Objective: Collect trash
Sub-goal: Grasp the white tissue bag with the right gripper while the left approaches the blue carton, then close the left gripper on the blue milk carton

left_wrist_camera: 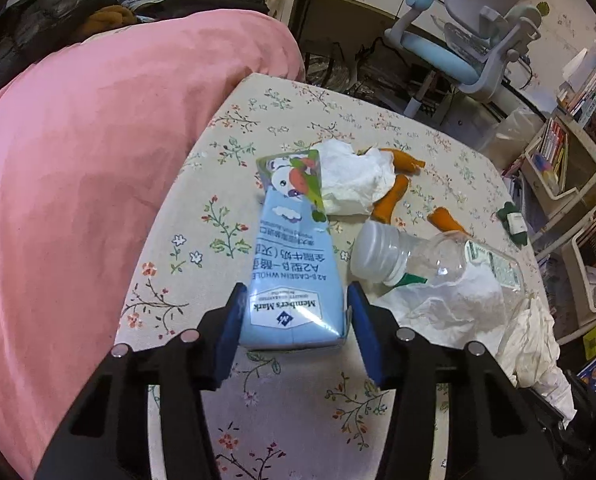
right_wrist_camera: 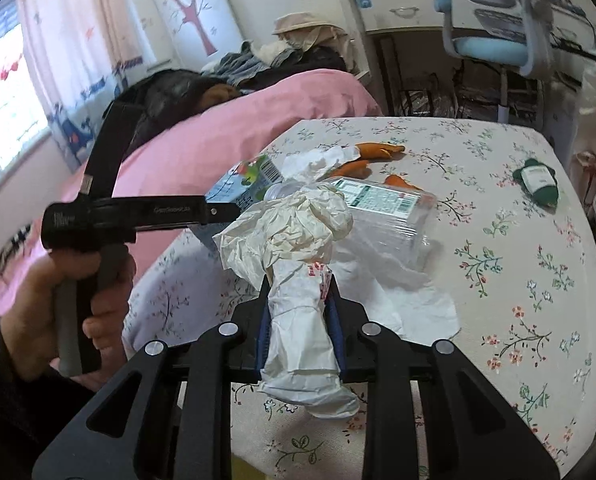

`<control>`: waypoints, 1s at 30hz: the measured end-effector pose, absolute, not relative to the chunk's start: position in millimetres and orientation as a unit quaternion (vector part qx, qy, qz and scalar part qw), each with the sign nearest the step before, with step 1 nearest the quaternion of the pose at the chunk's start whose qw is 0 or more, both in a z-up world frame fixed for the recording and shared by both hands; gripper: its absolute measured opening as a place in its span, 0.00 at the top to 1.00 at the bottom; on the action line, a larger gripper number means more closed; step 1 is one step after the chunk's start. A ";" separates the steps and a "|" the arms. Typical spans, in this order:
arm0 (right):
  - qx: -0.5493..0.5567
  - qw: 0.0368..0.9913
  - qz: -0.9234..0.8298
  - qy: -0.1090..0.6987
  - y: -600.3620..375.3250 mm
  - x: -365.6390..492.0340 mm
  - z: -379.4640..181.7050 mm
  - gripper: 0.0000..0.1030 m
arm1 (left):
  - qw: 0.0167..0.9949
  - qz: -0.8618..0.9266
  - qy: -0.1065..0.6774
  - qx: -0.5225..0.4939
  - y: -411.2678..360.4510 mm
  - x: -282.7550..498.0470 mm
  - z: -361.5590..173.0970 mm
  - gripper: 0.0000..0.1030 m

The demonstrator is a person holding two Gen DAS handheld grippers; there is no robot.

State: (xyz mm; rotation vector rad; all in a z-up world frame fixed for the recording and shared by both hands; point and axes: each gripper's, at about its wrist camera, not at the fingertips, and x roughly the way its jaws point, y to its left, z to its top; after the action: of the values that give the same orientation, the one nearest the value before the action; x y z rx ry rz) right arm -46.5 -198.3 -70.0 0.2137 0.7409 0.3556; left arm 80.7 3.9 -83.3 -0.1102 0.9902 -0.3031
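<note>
Lying flat, blue milk carton [left_wrist_camera: 294, 280] shows a cartoon panda print.

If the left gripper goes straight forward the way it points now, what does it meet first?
The left gripper has the blue milk carton between its fingers already, so it would push along that. Past the carton's far end, probably the crumpled white tissue; depth is unclear.

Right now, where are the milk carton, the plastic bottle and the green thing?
milk carton [left_wrist_camera: 294, 280]: left wrist view, on its blue printed side.
plastic bottle [left_wrist_camera: 454, 258]: left wrist view, on its clear body.
green thing [right_wrist_camera: 537, 182]: right wrist view, on its middle.
</note>
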 end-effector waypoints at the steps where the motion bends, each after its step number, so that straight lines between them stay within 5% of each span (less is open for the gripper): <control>1: 0.111 0.911 0.172 0.359 -200.7 -47.1 -69.6 0.77 | 0.866 -0.147 0.474 -0.055 4.7 82.0 -83.3 0.51; 12: 0.120 0.910 0.177 0.356 -202.0 -52.3 -68.1 0.77 | 0.863 -0.115 0.482 -0.099 22.6 106.8 -92.0 0.40; 14: 0.119 0.910 0.178 0.356 -201.6 -51.9 -68.1 0.77 | 0.865 -0.119 0.477 -0.094 20.8 107.5 -91.2 0.42; 16: 0.118 0.910 0.179 0.356 -200.5 -51.7 -68.0 0.77 | 0.867 -0.132 0.474 -0.084 15.8 106.7 -89.5 0.58; 30: 0.102 0.911 0.198 0.347 -189.5 -68.9 -60.9 0.77 | 0.894 -0.105 0.418 -0.125 49.1 68.5 -57.9 0.58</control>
State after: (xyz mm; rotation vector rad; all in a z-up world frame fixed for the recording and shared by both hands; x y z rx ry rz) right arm -68.9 -189.5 -60.9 0.2100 0.7150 0.4083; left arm 68.5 49.1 -57.9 -0.2599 0.8666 -0.2179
